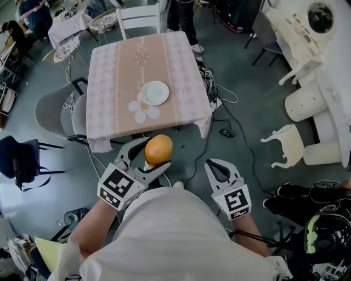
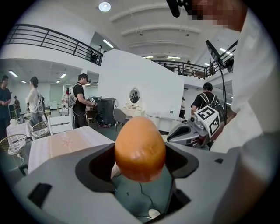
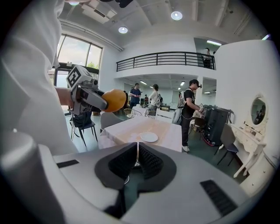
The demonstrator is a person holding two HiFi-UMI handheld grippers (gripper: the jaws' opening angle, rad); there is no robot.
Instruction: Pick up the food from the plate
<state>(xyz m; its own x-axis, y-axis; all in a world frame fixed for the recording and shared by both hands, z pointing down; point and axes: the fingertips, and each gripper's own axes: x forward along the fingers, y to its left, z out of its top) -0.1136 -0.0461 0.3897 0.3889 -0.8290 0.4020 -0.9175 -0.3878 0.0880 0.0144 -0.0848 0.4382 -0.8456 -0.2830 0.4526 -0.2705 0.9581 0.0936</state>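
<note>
An orange, egg-shaped fruit (image 1: 158, 149) sits between the pads of my left gripper (image 1: 156, 155), which is shut on it and held in the air in front of me, short of the table. In the left gripper view the fruit (image 2: 140, 148) fills the gap between the jaws. The white plate (image 1: 155, 92) on the checked tablecloth (image 1: 120, 71) lies bare. My right gripper (image 1: 213, 163) hangs to the right of the fruit, its ribbed pads (image 3: 148, 162) shut together with nothing between them. The right gripper view shows the plate (image 3: 149, 137) and the held fruit (image 3: 114, 99).
A grey chair (image 1: 55, 112) stands left of the table and a white chair (image 1: 140, 16) at its far side. Cables (image 1: 227, 118) trail over the floor to the right. White furniture (image 1: 318, 82) and an overturned white chair (image 1: 285, 144) fill the right side. People stand beyond the table (image 3: 190, 109).
</note>
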